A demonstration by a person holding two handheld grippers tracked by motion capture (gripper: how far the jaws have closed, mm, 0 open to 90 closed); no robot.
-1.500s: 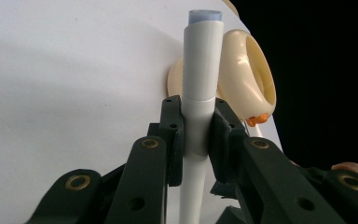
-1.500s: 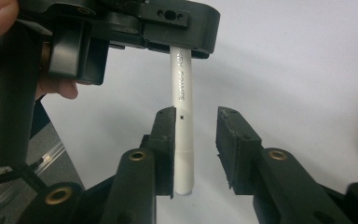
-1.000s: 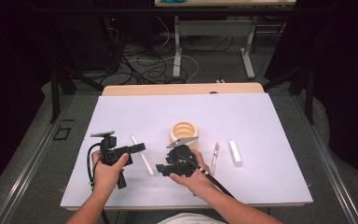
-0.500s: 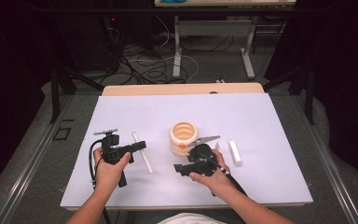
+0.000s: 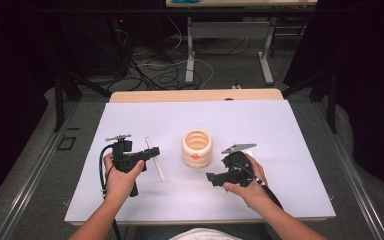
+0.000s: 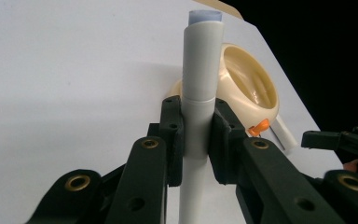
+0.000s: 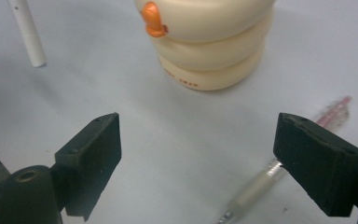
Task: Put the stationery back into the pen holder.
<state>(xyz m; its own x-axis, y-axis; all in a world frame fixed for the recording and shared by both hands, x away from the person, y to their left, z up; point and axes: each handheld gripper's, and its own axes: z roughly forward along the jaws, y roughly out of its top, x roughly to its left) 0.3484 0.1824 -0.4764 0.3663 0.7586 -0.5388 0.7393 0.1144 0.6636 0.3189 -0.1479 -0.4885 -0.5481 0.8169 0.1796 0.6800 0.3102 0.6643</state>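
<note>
A cream ribbed holder (image 5: 197,148) with an orange tab (image 7: 153,19) stands at the table's middle. My left gripper (image 5: 152,153) is to its left, shut on a long white marker (image 5: 156,162). In the left gripper view the jaws (image 6: 198,140) clamp the marker (image 6: 200,79) at mid-length, with the holder (image 6: 249,88) behind it. My right gripper (image 5: 213,178) is open to the right of the holder and nearer the person. Its jaws (image 7: 198,154) stand wide over a clear pen (image 7: 265,184) with a pink end, which lies on the table.
The white table top (image 5: 280,125) has bare room at the back and far right. A short white stick (image 6: 282,133) lies beside the holder. Its wooden back edge (image 5: 195,95) meets a dark floor with cables and desk legs.
My right gripper has drawn back from in front of the holder to the right, over the pen. The left gripper keeps its hold on the marker and has barely moved.
</note>
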